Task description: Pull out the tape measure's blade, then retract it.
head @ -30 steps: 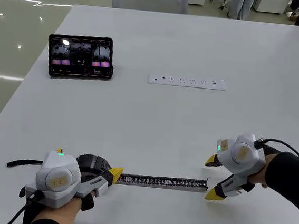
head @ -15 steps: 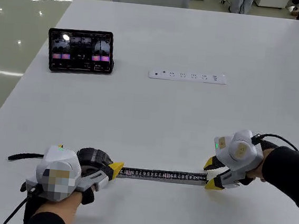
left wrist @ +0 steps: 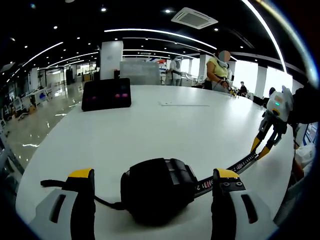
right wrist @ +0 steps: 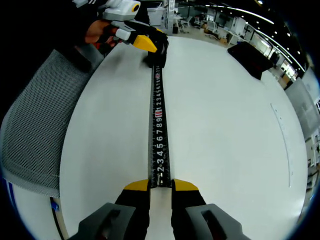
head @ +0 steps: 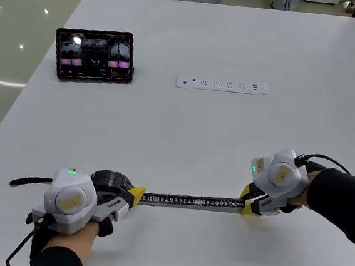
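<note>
The black tape measure case lies near the table's front left. My left gripper stands open, its jaws on either side of the case with a gap on both sides. The blade is drawn out flat on the table, running right from the case. At its far end my right gripper is shut. In the right gripper view the blade runs straight away from the right gripper, whose yellow tips pinch the blade's end.
A tablet stands propped at the back left and a white power strip lies at mid table. The case's black strap trails left toward the table's left edge. People stand far behind the table.
My right gripper was open at the blade's end and has closed onto it. The left gripper and case stay put. The head camera has tilted slightly.
</note>
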Motion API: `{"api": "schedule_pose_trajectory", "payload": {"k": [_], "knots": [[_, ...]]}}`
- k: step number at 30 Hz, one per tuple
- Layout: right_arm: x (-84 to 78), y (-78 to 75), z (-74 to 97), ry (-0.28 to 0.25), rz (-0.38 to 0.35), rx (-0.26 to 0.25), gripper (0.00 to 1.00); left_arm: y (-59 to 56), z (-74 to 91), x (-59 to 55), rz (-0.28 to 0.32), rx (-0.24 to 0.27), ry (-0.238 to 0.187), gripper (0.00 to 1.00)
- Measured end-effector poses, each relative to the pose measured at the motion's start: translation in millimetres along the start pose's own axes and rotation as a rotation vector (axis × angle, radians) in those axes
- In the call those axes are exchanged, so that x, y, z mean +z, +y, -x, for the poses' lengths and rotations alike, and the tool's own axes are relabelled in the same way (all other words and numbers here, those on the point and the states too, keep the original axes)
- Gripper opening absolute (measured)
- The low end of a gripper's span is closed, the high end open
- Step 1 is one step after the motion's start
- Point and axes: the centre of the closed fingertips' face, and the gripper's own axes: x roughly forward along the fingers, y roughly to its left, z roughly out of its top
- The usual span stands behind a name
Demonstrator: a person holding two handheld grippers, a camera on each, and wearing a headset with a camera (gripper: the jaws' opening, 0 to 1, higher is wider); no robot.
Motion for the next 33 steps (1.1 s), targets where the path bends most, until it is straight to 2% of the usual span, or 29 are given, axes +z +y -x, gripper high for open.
{"api": "schedule_pose_trajectory", "payload": {"k": [6, 10, 17, 26, 29, 30, 33], "knots": [[0.5, 1.6, -1.4, 0.020, -0.021, -0.014, 0.11, -0.7, -1.1, -4.5, 0.004, 0.006, 0.012, 0.88], [-0.2, 0.8, -1.9, 0.051, -0.038, -0.015, 0.10, -3.5, -2.0, -6.7, 0.007, 0.001, 0.020, 0.80], [-1.4, 1.6, -1.4, 0.060, -0.067, -0.016, 0.10, -6.5, -3.4, -10.8, 0.031, -0.003, 0.038, 0.69], [-0.8, 0.8, -1.2, 0.089, -0.074, -0.017, 0.11, -4.8, -4.2, -10.5, 0.061, 0.012, 0.054, 0.62], [-0.9, 1.0, -1.1, 0.093, -0.066, -0.012, 0.10, -4.7, -3.9, -10.9, 0.069, 0.001, 0.075, 0.62], [-0.8, 1.1, -1.1, 0.092, -0.056, -0.009, 0.10, -4.6, -4.0, -13.1, 0.056, -0.004, 0.110, 0.61], [-1.3, 0.8, -0.3, 0.078, -0.057, -0.005, 0.09, -5.3, -4.3, -12.3, 0.048, 0.001, 0.117, 0.60]]}}
